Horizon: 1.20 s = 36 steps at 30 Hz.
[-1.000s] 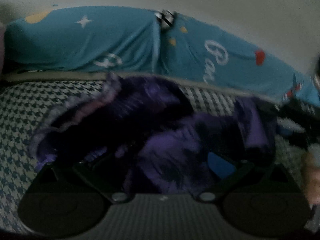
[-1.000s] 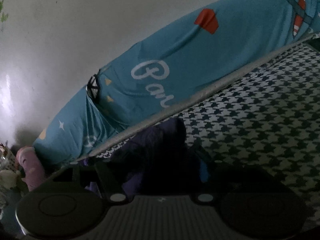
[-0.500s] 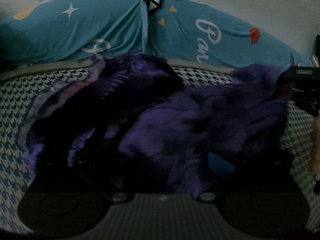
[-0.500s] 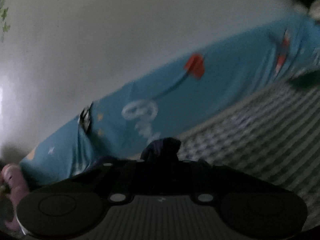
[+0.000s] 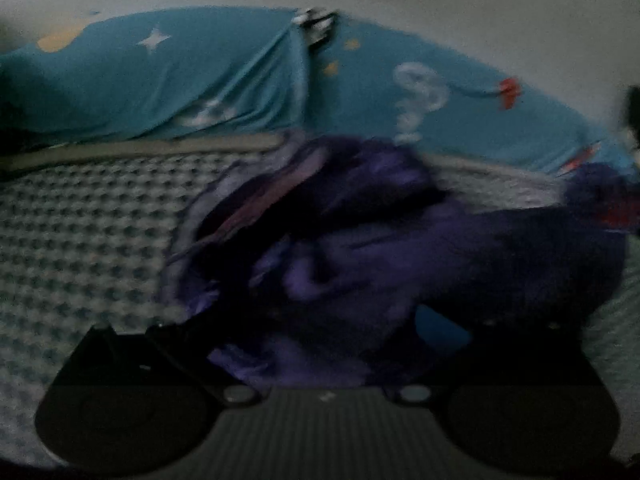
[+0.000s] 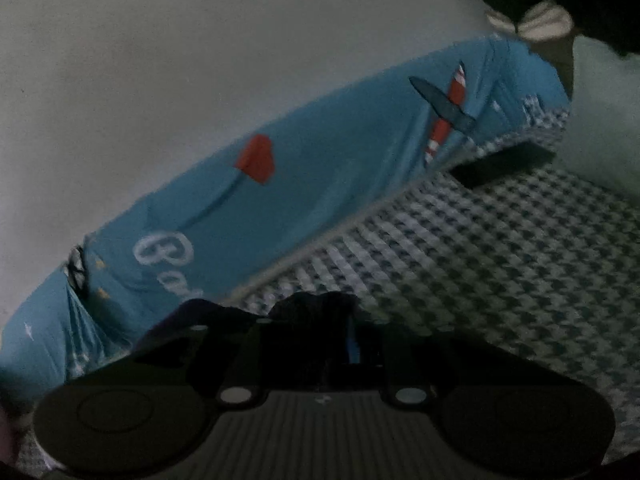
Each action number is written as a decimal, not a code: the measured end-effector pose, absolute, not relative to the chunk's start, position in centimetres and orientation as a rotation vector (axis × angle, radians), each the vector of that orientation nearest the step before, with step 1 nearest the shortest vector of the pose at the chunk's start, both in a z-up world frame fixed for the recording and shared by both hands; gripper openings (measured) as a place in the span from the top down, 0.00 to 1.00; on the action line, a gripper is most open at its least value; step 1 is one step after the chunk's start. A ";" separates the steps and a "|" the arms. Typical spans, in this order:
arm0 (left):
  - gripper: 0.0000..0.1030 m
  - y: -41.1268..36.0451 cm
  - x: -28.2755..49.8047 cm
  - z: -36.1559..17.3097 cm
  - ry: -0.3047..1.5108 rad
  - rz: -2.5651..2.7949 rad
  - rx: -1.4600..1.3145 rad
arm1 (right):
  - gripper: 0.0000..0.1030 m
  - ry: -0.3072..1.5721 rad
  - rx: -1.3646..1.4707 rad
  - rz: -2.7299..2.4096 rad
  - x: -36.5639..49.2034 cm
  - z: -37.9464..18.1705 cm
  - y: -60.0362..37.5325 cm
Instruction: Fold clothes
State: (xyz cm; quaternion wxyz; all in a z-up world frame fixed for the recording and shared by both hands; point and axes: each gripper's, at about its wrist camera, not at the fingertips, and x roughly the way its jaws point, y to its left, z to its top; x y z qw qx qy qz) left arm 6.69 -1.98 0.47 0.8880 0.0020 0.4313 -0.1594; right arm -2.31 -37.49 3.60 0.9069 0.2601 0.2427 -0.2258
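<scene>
A crumpled purple garment (image 5: 360, 240) lies on the houndstooth bed cover (image 5: 88, 232), its pale-edged hem toward the left. My left gripper (image 5: 320, 320) hangs just over it, fingers spread wide; cloth bunches between them without being pinched, and a blue pad (image 5: 440, 328) shows bare. The garment's right end (image 5: 600, 192) is drawn up toward the right edge. In the right wrist view my right gripper (image 6: 316, 332) has a dark fold of the purple garment (image 6: 312, 312) between its close-set fingers; its jaws are opening slightly while the fold still sits pinched.
A teal printed cover (image 5: 180, 80) runs along the back of the bed below a pale wall (image 6: 160, 80). A flat black object (image 6: 504, 164) lies on the bed cover (image 6: 500, 260) at the far right. Bare houndstooth cover stretches to the left.
The right gripper closed on a fold of the garment and lifted it up and to the right, stretching the cloth sideways. The left gripper stayed over the pile with its fingers spread.
</scene>
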 end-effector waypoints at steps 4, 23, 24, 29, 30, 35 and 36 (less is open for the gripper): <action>0.00 -0.4 7.3 0.2 0.921 -0.252 -0.032 | 0.76 0.455 0.472 -0.481 -3.8 4.4 -37.9; 0.00 2.9 8.5 3.2 0.870 -0.150 -0.205 | 0.75 0.566 0.169 0.107 -3.7 3.0 -27.8; 0.00 2.9 8.5 3.2 0.879 -0.152 -0.205 | 0.75 0.576 0.153 0.125 -3.6 2.8 -27.2; 0.00 3.4 8.5 3.1 0.895 -0.145 -0.201 | 0.73 0.604 0.082 0.219 -3.7 1.9 -24.6; 0.00 3.5 8.5 3.1 0.895 -0.140 -0.198 | 0.71 0.606 0.065 0.235 -3.9 1.8 -24.1; 0.00 4.4 8.4 3.1 0.903 -0.113 -0.194 | 0.61 0.617 -0.031 0.316 -4.1 1.0 -21.4; 0.00 4.6 8.4 3.1 0.903 -0.110 -0.196 | 0.60 0.615 -0.063 0.328 -4.2 0.8 -20.7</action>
